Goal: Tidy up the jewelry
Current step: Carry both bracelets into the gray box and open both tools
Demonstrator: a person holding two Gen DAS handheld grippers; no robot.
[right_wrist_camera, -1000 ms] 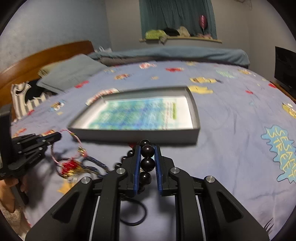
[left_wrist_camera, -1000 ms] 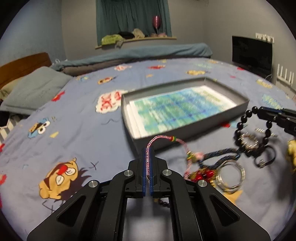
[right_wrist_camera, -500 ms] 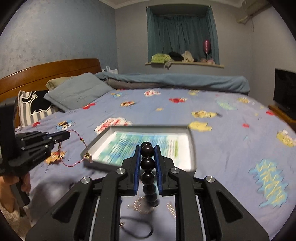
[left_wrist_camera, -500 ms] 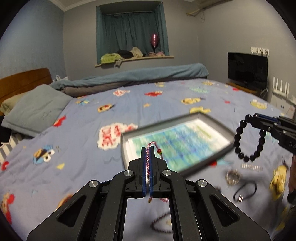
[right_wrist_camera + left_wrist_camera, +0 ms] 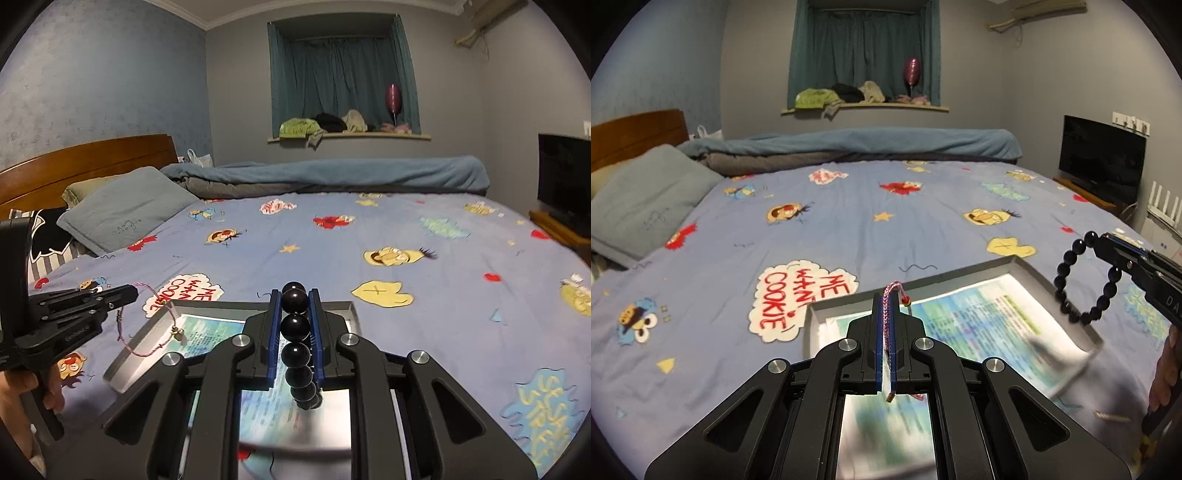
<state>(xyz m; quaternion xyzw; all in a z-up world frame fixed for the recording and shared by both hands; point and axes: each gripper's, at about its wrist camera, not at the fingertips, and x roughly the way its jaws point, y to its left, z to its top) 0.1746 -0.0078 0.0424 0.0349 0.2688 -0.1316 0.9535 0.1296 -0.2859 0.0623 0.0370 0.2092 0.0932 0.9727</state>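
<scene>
Black and closed tight, the left claw (image 5: 885, 332) pinches a pink woven cord bracelet (image 5: 892, 295) that loops over its tips, above the near end of a grey tray (image 5: 1015, 264). Just as firmly, the right claw (image 5: 295, 328) grips a black bead bracelet (image 5: 295, 326), whose lower beads hang over the tray's printed paper (image 5: 207, 332), probably clear of it, though blur hides the gap. Beyond lies the blue cartoon bedsheet (image 5: 461, 266), then a grey pillow (image 5: 125, 210).
</scene>
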